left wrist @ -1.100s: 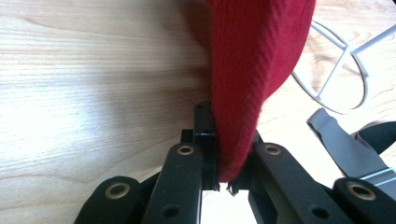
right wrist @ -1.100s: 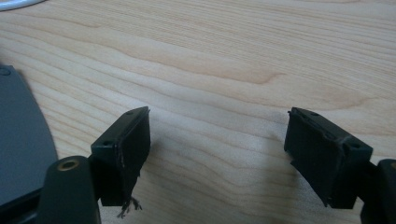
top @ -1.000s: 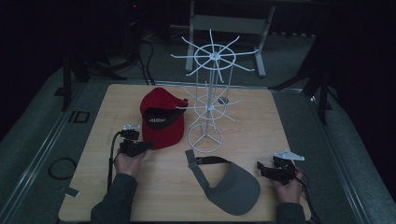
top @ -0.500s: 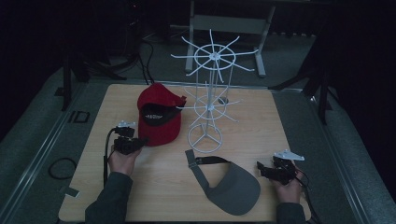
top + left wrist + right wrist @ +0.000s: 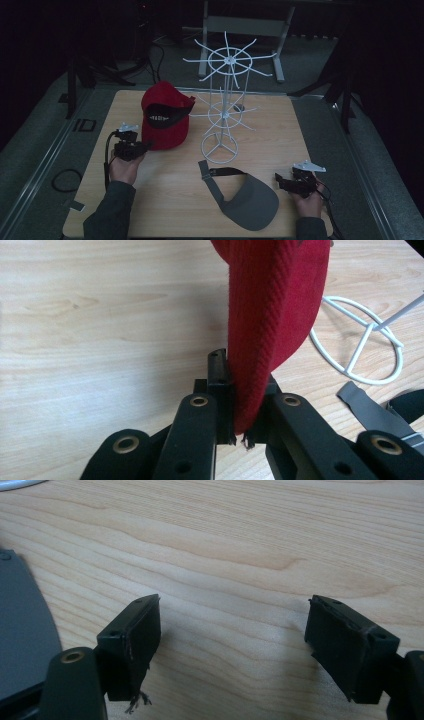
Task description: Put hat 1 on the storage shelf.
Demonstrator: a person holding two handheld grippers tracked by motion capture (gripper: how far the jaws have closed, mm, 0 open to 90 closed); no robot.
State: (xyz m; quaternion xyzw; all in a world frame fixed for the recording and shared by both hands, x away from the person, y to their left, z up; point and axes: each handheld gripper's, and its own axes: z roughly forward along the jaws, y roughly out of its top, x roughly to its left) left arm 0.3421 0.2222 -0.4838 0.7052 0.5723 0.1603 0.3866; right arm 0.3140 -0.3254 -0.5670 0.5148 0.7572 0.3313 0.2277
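Note:
My left gripper [image 5: 141, 146] is shut on the brim edge of a red cap [image 5: 165, 117], which is tipped up at the left of the wooden table [image 5: 165, 195] with its opening facing the camera. In the left gripper view the red brim [image 5: 275, 315] hangs pinched between the black jaws of that gripper [image 5: 243, 390]. A grey visor [image 5: 252, 200] lies flat at the front right. My right gripper [image 5: 279, 181] stands open just right of it, low over the wood. In the right gripper view the jaws of this gripper [image 5: 232, 640] are wide apart, with the visor [image 5: 20, 630] at the left edge.
A white wire hat rack [image 5: 225, 100] stands mid-table on a ring base [image 5: 360, 345], close to the right of the cap. The visor's grey strap [image 5: 365, 405] lies near that base. A cable loop [image 5: 65, 180] lies off the table's left edge.
My left hand has risen and drawn to the left with the cap's brim, so the cap now stands more upright. The right hand and the visor have kept still.

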